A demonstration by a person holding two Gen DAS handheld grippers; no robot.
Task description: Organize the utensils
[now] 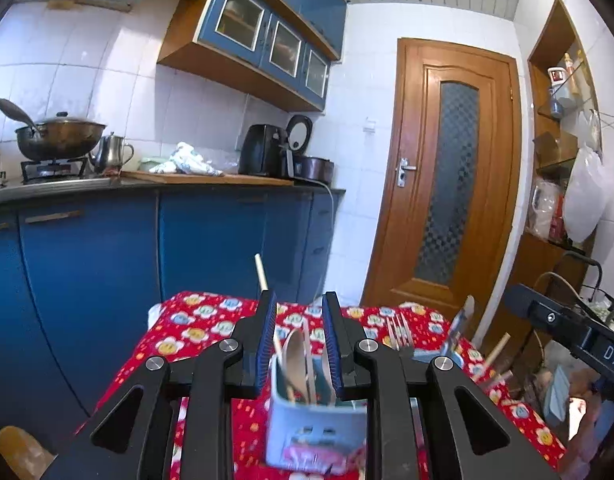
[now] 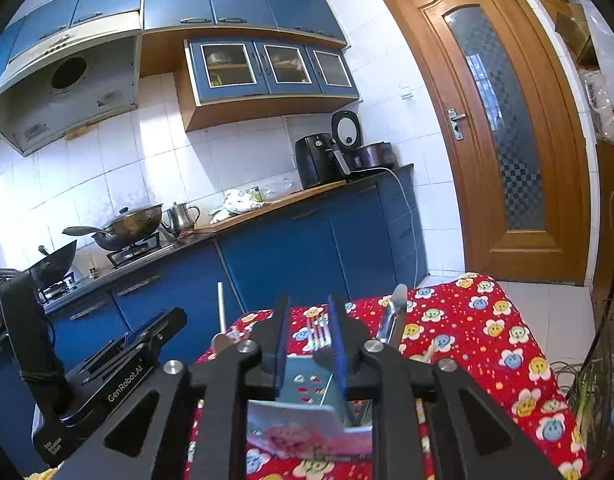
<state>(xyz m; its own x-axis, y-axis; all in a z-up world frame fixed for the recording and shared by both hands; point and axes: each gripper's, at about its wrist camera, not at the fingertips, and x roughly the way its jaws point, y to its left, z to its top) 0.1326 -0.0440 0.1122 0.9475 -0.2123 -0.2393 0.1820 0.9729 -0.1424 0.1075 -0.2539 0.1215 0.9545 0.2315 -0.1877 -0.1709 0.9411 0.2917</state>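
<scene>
Two tools over utensil holders on the red-clothed counter
Left wrist view: left tool (image 1: 299,342) stood slightly spread around a blue holder (image 1: 315,424) of wooden spoons (image 1: 295,356), pads not pressing; right wrist view: right tool (image 2: 310,338) slightly spread, forks (image 2: 319,336) in another holder (image 2: 307,420) between its pads

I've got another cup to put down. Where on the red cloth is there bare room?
Far right of the cloth, beyond the forks, is bare. The far left corner too. The near middle is crowded by the blue holders.
</scene>
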